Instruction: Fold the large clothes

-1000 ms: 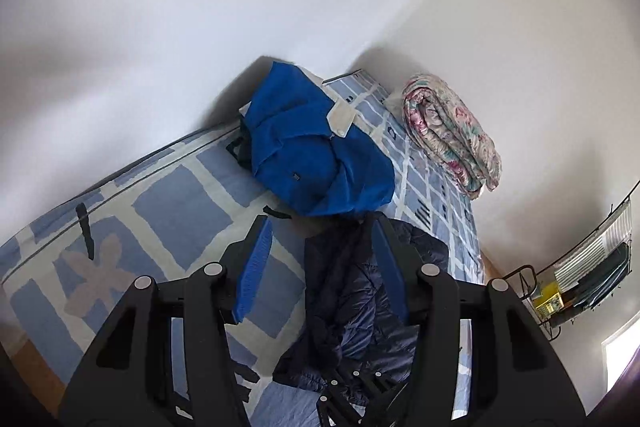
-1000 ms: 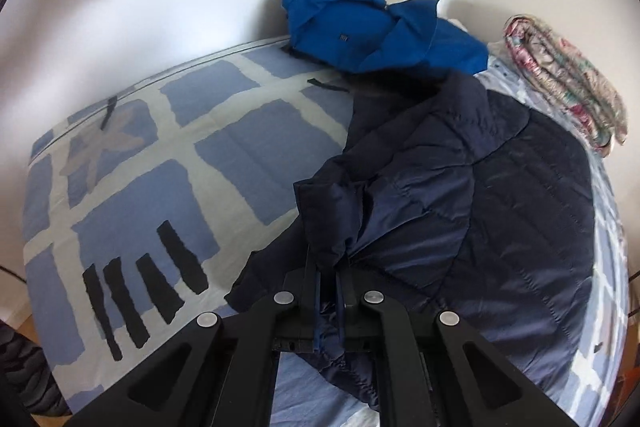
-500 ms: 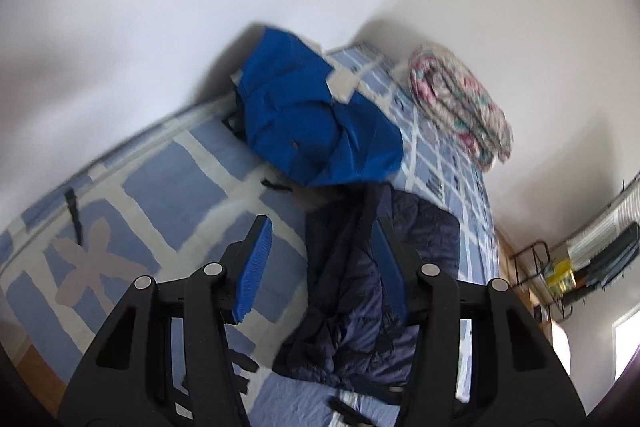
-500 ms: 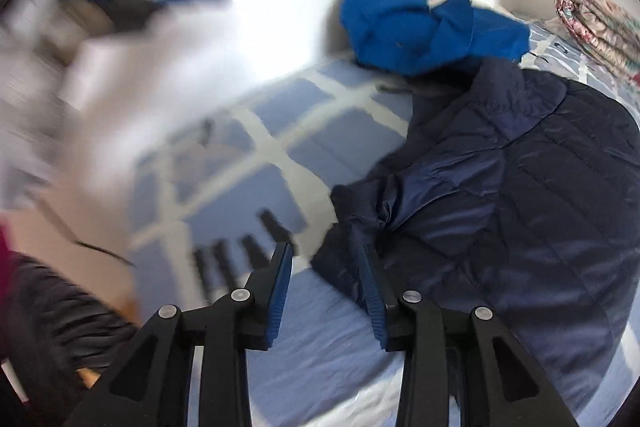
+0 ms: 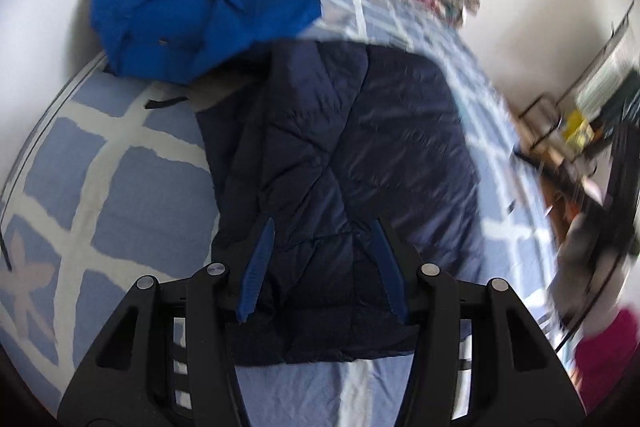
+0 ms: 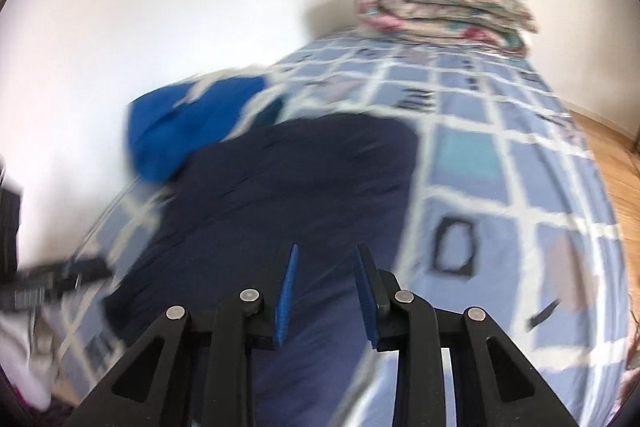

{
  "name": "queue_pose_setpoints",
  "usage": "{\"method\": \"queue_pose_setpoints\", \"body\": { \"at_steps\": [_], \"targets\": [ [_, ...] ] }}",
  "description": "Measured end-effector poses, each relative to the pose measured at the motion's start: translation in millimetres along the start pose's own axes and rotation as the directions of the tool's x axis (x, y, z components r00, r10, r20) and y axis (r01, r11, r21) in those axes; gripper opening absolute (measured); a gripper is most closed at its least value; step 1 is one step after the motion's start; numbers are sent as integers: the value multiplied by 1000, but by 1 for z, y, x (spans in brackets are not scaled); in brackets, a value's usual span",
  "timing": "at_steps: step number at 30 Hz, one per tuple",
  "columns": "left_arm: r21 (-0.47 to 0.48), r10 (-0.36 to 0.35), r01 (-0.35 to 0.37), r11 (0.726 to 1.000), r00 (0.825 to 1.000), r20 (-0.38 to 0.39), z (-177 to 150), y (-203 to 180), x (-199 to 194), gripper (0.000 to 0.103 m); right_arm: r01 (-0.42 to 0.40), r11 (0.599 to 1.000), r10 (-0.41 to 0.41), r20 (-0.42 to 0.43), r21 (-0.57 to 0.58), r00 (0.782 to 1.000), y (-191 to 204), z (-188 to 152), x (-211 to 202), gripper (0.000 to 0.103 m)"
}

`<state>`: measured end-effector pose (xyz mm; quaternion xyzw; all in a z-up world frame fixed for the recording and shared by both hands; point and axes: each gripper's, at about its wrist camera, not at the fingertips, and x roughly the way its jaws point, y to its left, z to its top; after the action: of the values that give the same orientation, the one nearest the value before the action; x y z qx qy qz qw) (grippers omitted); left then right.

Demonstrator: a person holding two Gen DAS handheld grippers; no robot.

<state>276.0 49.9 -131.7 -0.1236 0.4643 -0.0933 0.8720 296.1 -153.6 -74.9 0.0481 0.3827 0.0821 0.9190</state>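
1. Our left gripper (image 5: 322, 227) hangs over the jacket (image 5: 340, 155) with its fingers (image 5: 256, 267) apart and nothing between them.
2. Our right gripper (image 6: 326, 253) also holds nothing: its jaws have just been closing a little but there is a gap between them, with only the jacket far below.
3. The jacket lies on the bed (image 5: 120, 187), partly folded, its near hem towards us and its far edge touching the blue garment (image 5: 192, 11).
4. A rolled quilt (image 6: 440, 7) sits at the far end, well apart.
5. Risks, as we judge them: the padded, slippery cloth may spring open or slide when we pinch the next edge; a shallow pinch may catch only the top layer and undo the fold; a reach too far could drag the blue garment along.
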Motion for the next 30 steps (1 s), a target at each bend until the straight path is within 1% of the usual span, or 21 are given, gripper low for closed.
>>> {"method": "queue_pose_setpoints", "body": {
  "at_steps": [2, 3, 4, 5, 6, 9, 12, 13, 15, 18, 19, 21, 22, 23, 25, 26, 27, 28, 30],
  "targets": [
    [20, 57, -55, 998, 997, -57, -5, 5, 19, 52, 39, 999, -39, 4, 16, 999, -20, 20, 16, 28],
    [29, 95, -93, 995, 991, -97, -10, 12, 29, 51, 55, 998, -55, 1, 20, 999, -26, 30, 27, 28],
    [27, 112, -110, 994, 985, -127, -15, 18, 37, 51, 63, 998, -63, -1, 18, 998, -31, 36, 34, 27],
    [7, 104, -104, 995, 982, -156, -20, 27, 43, 51, 69, 998, -69, 0, 13, 998, -34, 46, 46, 27],
    [-38, 80, -88, 995, 980, -181, -27, 40, 45, 51, 65, 998, -65, -2, 5, 998, -35, 56, 59, 27],
    [-99, 40, -61, 993, 979, -202, -37, 58, 45, 51, 44, 999, -44, -15, -17, 999, -28, 77, 99, 27],
    [-107, 32, -55, 993, 978, -204, -40, 60, 45, 52, 55, 998, -57, -49, -39, 997, -15, 86, 138, 27],
    [-101, 36, -58, 993, 978, -206, -40, 59, 46, 52, 74, 996, -77, -66, -49, 995, -12, 89, 154, 27],
    [-98, 38, -59, 993, 978, -207, -41, 59, 47, 52, 113, 992, -118, -127, -53, 985, -11, 89, 188, 27],
    [-96, 32, -52, 994, 979, -202, -46, 60, 47, 53, 118, 991, -128, -173, -69, 977, -8, 81, 212, 27],
    [-94, 32, -52, 994, 979, -203, -46, 59, 48, 53, 135, 986, -150, -174, -98, 973, -4, 79, 217, 27],
    [-96, 34, -54, 994, 979, -201, -48, 59, 45, 53, 165, 976, -190, -180, -145, 965, 4, 80, 215, 27],
    [-100, 35, -55, 993, 979, -200, -45, 58, 45, 53, 169, 974, -195, -179, -151, 964, 6, 81, 209, 27],
    [-99, 37, -58, 993, 980, -195, -43, 56, 41, 53, 161, 977, -185, -170, -142, 968, 5, 83, 199, 27],
    [-75, 45, -59, 995, 984, -175, -42, 51, 33, 52, 123, 988, -134, -124, -98, 983, 1, 85, 165, 27],
    [-59, 40, -49, 997, 987, -155, -40, 49, 26, 52, 102, 991, -110, -98, -83, 989, 0, 84, 147, 27],
    [-55, 23, -30, 998, 990, -136, -36, 47, 21, 52, 70, 995, -74, -57, -67, 996, -2, 82, 122, 29],
    [-51, 5, -11, 999, 994, -113, -32, 46, 14, 53, 53, 997, -55, -31, -59, 998, -3, 81, 109, 33],
    [-43, 4, -8, 999, 997, -76, -22, 48, 3, 54, 7, 998, -5, 45, -61, 999, -8, 65, 60, 36]
  ]
}}
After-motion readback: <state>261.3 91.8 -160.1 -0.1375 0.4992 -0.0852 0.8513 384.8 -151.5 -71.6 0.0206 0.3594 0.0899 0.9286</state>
